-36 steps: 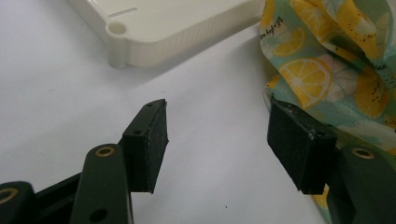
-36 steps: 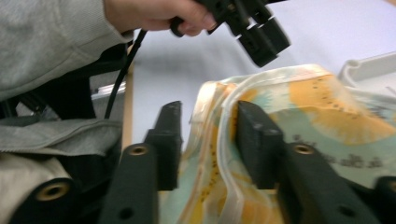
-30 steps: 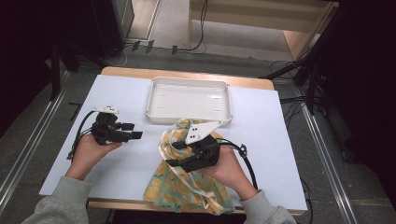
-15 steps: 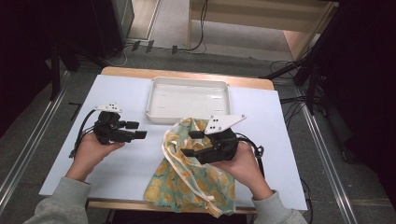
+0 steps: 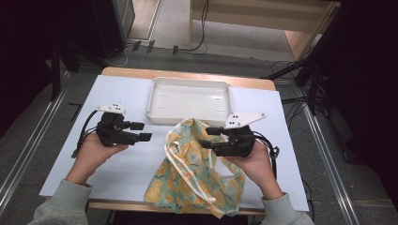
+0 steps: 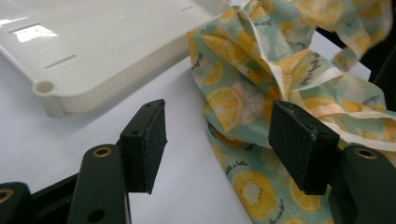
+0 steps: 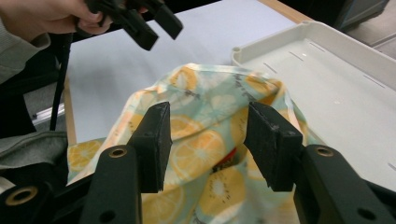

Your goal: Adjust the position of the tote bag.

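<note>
Since the earlier frames the right tongs [image 5: 204, 137] have shifted rightward off the middle of the cloth, now over its upper right part, and the cloth's top edge sits bunched up higher toward the tray. The left tongs [image 5: 141, 131] have moved a little up and away from the near edge.

Thin fabric drawstring bag, pale green with yellow lemon-slice print and cream cords [image 5: 195, 173], lies crumpled on the white-topped counter [image 5: 126, 93]. Its lower end hangs over the near edge, its upper edge just beside the front wall of the shallow white rectangular plastic tray [image 5: 189, 82]; whether they touch, cannot tell.

Right tongs: jaws have just been closing, but still stand apart. In the right gripper view the bunched bag top [image 7: 210, 116] lies beyond and between the black pads [image 7: 156, 140]; no pad presses on it, nothing held. Held level in the person's right hand [image 5: 256, 164], pointing left.

Left tongs: jaws fairly wide, empty. In the left gripper view [image 6: 219, 140] white counter is between the pads, the bag's edge [image 6: 252, 93] behind the right-hand pad, tray corner [image 6: 44, 87] up left. Left hand [image 5: 91, 152] holds them above the counter left of the bag, well apart from it, pointing right.
</note>
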The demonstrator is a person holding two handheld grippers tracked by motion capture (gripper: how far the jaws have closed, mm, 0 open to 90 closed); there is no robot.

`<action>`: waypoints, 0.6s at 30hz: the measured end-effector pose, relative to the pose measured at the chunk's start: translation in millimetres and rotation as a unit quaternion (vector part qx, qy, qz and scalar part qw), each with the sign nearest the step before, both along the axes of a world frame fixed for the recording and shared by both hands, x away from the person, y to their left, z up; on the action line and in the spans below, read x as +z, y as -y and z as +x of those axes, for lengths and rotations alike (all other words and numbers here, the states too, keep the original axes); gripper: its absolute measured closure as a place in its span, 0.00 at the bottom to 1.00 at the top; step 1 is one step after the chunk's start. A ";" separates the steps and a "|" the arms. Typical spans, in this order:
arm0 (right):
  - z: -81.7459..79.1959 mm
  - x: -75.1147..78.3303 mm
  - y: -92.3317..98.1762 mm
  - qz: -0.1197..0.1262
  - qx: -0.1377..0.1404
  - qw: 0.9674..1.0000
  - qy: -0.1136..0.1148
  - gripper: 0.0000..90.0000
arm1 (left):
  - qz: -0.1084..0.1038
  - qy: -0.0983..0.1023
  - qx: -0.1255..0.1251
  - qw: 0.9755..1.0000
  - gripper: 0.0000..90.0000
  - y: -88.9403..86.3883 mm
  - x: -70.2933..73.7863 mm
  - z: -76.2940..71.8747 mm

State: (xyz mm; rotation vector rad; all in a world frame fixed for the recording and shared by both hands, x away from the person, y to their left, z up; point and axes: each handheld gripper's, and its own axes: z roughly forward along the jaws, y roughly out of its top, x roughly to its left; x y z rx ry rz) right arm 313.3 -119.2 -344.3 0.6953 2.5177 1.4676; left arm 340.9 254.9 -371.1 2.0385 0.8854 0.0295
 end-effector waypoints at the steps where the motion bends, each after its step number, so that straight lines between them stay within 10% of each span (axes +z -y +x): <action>1: 0.4 -1.1 3.7 0.003 -0.006 1.000 0.000 0.58 | 0.002 0.000 0.000 1.000 0.42 0.9 1.0 -0.6; 18: -2.0 -31.6 34.9 0.016 -0.054 0.998 -0.025 0.59 | -0.003 0.001 -0.029 1.000 0.40 22.0 13.0 -5.1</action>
